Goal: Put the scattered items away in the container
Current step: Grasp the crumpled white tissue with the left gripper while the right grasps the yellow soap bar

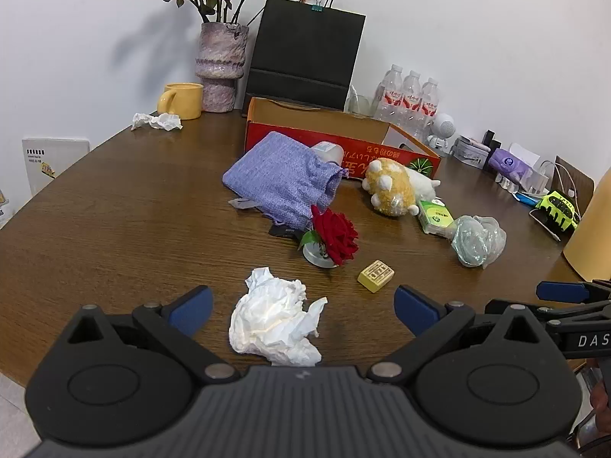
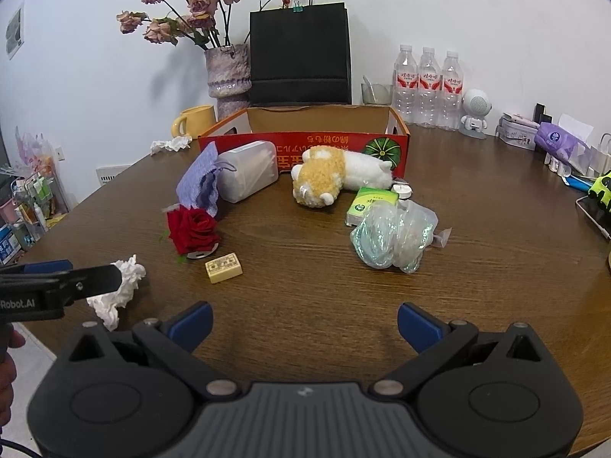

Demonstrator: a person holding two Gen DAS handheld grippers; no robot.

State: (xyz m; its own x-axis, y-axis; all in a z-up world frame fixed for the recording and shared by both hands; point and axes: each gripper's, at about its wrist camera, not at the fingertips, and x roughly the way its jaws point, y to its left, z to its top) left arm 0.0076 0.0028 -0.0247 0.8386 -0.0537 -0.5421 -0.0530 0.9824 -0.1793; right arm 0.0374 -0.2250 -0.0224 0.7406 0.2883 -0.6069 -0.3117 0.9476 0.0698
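A red and orange cardboard box [image 1: 305, 135] [image 2: 267, 145] stands open at the back of the round wooden table. In front of it lie a purple cloth pouch [image 1: 278, 179] [image 2: 198, 183], a translucent plastic container [image 2: 248, 173], a plush toy [image 1: 393, 187] [image 2: 328, 175], a red rose [image 1: 336, 236] [image 2: 194, 231], a yellow eraser [image 1: 376, 276] [image 2: 223, 267], a green packet [image 1: 435, 215] [image 2: 372, 200] and a crumpled plastic bag [image 1: 477, 240] [image 2: 393, 238]. My left gripper [image 1: 303, 311] is open, with a crumpled white tissue [image 1: 275, 324] [image 2: 118, 290] between its fingers. My right gripper [image 2: 305, 328] is open and empty above bare table.
A vase of dried roses [image 1: 221, 65], a yellow mug [image 1: 181, 100], a black paper bag [image 1: 305, 57], three water bottles [image 2: 427, 84], a small white robot figure [image 2: 473, 110] and clutter along the right edge [image 2: 553, 145] stand at the back. Another tissue [image 1: 156, 121] lies near the mug.
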